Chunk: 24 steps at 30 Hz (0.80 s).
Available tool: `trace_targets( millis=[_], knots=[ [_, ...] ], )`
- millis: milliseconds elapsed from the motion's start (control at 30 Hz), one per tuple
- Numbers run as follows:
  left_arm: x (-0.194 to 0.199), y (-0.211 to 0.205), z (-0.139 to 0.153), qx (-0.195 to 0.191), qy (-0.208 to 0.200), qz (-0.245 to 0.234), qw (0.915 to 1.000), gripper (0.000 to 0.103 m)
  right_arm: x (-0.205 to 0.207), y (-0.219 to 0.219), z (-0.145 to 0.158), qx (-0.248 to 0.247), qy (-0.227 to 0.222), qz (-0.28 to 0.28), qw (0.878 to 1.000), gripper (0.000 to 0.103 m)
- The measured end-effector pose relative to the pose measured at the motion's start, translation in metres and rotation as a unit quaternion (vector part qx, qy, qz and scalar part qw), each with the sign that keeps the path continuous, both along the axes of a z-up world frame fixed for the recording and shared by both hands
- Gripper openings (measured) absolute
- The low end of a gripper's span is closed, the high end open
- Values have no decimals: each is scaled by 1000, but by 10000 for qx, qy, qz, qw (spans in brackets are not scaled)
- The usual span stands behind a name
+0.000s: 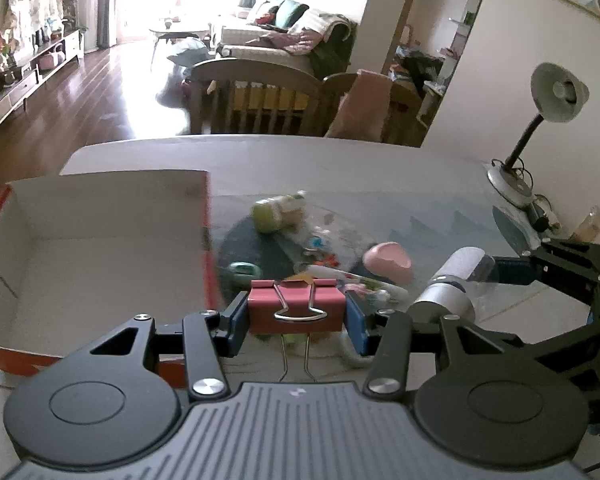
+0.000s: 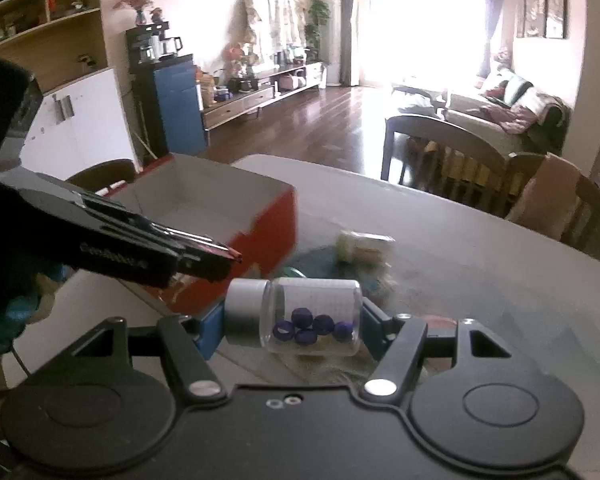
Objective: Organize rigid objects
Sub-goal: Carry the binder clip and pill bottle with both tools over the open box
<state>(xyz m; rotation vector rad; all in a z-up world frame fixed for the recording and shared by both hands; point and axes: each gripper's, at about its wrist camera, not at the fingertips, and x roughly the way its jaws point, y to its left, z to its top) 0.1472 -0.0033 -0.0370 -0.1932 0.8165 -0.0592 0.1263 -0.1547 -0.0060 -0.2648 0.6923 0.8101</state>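
My left gripper [image 1: 297,312] is shut on a red binder clip [image 1: 296,306] and holds it above the table, just right of the red box [image 1: 100,240], which is open with a white inside. My right gripper [image 2: 290,320] is shut on a clear jar [image 2: 312,316] with a silver lid and several blue beads inside. The jar also shows in the left wrist view [image 1: 448,284], at the right. The left gripper shows in the right wrist view [image 2: 204,254], in front of the red box [image 2: 220,204].
On the table lie a green-lidded bottle [image 1: 278,212], a pink bowl [image 1: 388,260], a teal ring [image 1: 242,270] and small mixed items on a dark mat [image 1: 252,248]. A desk lamp [image 1: 540,120] stands at the far right. Chairs [image 1: 260,96] line the far edge.
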Motion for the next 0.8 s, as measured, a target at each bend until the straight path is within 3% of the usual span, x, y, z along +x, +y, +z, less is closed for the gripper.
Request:
trace_targets(
  millis=[400,800],
  knots=[
    [-10,112,5,156,-87,166,9997,48,5,105,1,-119,96,37,9999,67],
    [22,204,-33,393,400,326,9979,48,26,207,-43,-679,220,19,9974,67]
  ],
)
